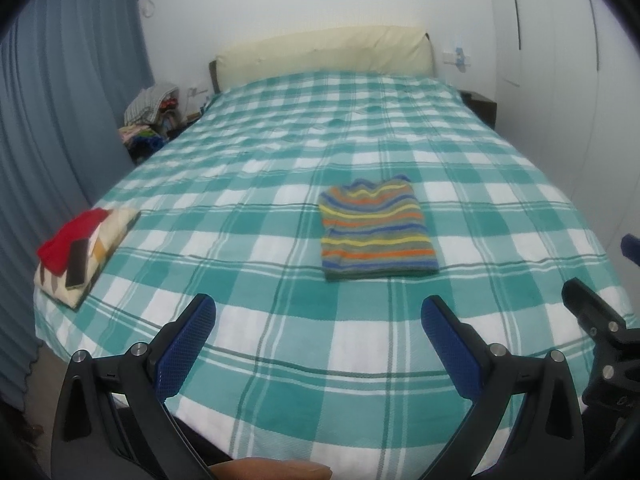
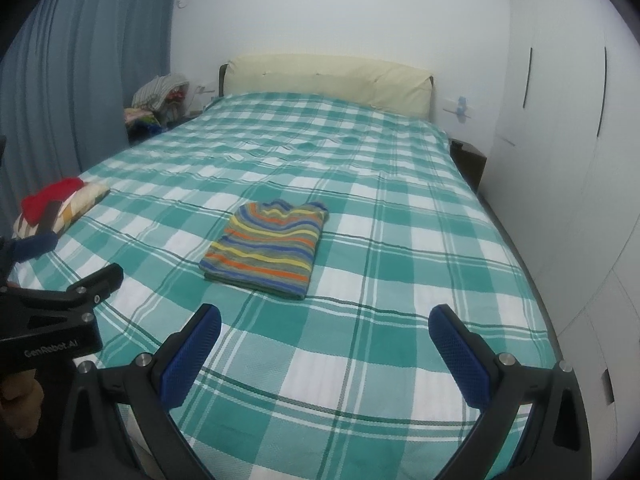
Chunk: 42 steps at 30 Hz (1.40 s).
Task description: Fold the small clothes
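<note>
I hold both tools over the near edge of the bed (image 1: 280,360). My left gripper (image 1: 318,344) is spread wide with nothing between its blue pads (image 1: 188,344). My right gripper (image 2: 324,354) is equally wide and also empty.

The striped shirt (image 1: 376,232) lies flat on the checked cover, near the middle of the bed and well ahead of both tools. It already forms a compact rectangle with its layers stacked, so I judge this fold complete or nearly so.

Procedure for the step in hand, as I judge it:
1. Check the edges. The far edge is wavy; the near edge looks straight.
2. If a tidy-up is needed, bring one gripper to each near corner and pinch all layers together, not the top layer alone.
3. Move both tools at the same rate so the stack does not shear.
4. Keep the pads low to avoid dragging the cover into a ridge.

No containers appear in either view. At the left edge of the bed, well apart from the shirt, a small pile (image 2: 60,208) holds a red item on top of a cream patterned one, with a dark flat object resting on it; I cannot identify that object.
</note>
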Available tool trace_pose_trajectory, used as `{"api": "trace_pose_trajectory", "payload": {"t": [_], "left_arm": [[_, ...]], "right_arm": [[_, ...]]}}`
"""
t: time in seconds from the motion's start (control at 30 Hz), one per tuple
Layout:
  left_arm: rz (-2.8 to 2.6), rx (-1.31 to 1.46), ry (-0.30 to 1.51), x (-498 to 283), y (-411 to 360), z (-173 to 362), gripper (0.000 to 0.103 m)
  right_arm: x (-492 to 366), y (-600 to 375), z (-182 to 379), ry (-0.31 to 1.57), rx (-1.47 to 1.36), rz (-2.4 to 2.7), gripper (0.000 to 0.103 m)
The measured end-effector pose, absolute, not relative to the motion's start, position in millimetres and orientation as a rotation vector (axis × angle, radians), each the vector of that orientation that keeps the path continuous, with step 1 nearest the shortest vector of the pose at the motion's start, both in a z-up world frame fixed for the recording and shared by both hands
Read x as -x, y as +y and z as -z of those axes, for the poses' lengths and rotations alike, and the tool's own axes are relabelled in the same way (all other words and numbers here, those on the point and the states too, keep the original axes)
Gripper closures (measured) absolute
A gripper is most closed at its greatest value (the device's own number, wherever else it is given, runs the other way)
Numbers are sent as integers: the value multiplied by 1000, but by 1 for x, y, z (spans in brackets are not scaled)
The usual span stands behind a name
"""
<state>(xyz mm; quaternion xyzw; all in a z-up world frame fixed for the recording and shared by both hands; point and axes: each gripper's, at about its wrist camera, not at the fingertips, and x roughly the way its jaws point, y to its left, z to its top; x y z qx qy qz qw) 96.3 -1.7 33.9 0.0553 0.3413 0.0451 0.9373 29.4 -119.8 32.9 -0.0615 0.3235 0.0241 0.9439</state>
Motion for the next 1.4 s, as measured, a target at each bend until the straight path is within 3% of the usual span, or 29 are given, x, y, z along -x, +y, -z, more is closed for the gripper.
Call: {"api": "trace_pose_trajectory", "payload": {"t": [1.4], "left_arm": [[-69, -92, 697, -93, -10, -31, 0]], "right_arm": [[-27, -127, -35, 653, 120, -27, 1]]}}
